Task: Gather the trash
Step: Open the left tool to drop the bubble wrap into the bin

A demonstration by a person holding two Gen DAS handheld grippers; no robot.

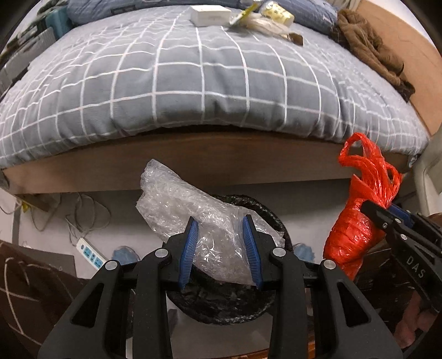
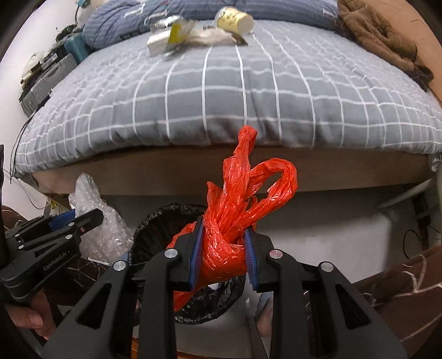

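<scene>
While left claw (image 1: 221,248) grips bubble wrap (image 1: 193,218), right claw (image 2: 223,254) clamps red bag (image 2: 234,221), bin (image 2: 163,218) beneath.

A bed (image 1: 193,91) under a grey checked quilt (image 2: 248,91) carries a white box (image 1: 210,14), a paper cup (image 2: 236,20), crumpled wrappers (image 2: 187,36) and brown clothing (image 1: 367,47).

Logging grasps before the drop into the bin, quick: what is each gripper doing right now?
Left gripper: closed on the bubble wrap.
Right gripper: closed on the red plastic bag.
</scene>
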